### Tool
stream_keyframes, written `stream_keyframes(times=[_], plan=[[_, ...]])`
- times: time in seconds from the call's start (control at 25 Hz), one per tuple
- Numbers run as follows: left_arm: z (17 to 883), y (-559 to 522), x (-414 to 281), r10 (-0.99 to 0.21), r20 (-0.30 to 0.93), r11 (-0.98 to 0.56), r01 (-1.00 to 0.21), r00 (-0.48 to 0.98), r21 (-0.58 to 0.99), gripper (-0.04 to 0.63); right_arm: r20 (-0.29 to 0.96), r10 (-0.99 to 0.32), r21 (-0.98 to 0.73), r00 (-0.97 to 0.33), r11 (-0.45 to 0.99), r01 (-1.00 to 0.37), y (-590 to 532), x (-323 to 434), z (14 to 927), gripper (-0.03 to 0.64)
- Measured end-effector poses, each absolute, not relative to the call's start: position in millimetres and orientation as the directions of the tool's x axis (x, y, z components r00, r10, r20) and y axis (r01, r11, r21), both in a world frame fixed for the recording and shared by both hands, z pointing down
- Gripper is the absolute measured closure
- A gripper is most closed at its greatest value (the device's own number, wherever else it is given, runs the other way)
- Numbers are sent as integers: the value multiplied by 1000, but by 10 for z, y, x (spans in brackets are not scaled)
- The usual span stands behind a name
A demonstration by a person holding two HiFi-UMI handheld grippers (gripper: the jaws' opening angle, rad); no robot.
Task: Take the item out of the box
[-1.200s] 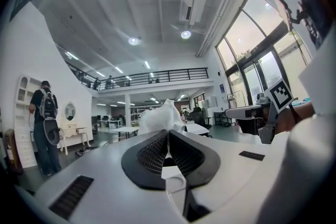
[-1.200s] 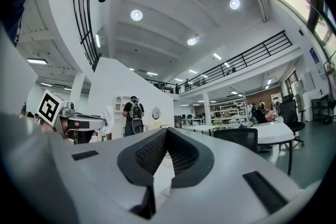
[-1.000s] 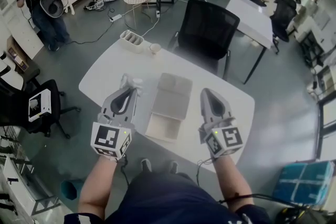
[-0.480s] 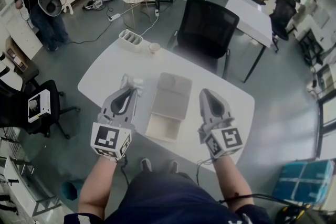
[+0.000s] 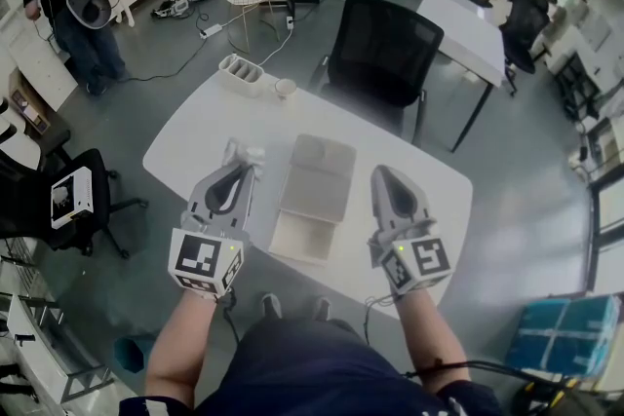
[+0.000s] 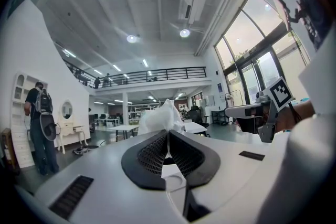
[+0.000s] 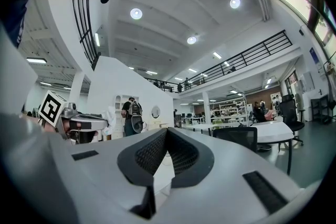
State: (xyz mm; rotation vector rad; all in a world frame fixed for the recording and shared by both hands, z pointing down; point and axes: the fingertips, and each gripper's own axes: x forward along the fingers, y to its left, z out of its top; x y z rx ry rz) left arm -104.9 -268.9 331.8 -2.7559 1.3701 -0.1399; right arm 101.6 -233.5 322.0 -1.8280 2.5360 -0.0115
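Nothing has moved since 1 s ago, hands & box sit the same. Left gripper (image 5: 237,167) is clamped tight on the white crinkly item (image 5: 244,151), which is out of the open box (image 5: 304,237) & just left of it. Right gripper (image 5: 382,172) is pinched closed w/ nothing in it, on the box's other side. Box rests on the white table (image 5: 195,127).

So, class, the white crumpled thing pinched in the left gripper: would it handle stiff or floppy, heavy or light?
Probably floppy: the white crumpled thing bunches in loose folds beyond the tips of the left gripper. Likely very light, since a narrow pinch holds it up. A push would probably just crumple it, not roll it.
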Motion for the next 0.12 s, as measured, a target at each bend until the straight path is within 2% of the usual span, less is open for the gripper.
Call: stream_keyframes(times=[0.12], plan=[[3327,-2710,-1069,-797,56,-604,-792,601,-96,558,-4,-950,-16,-311,311,-950,-2353,1009,3240,609]])
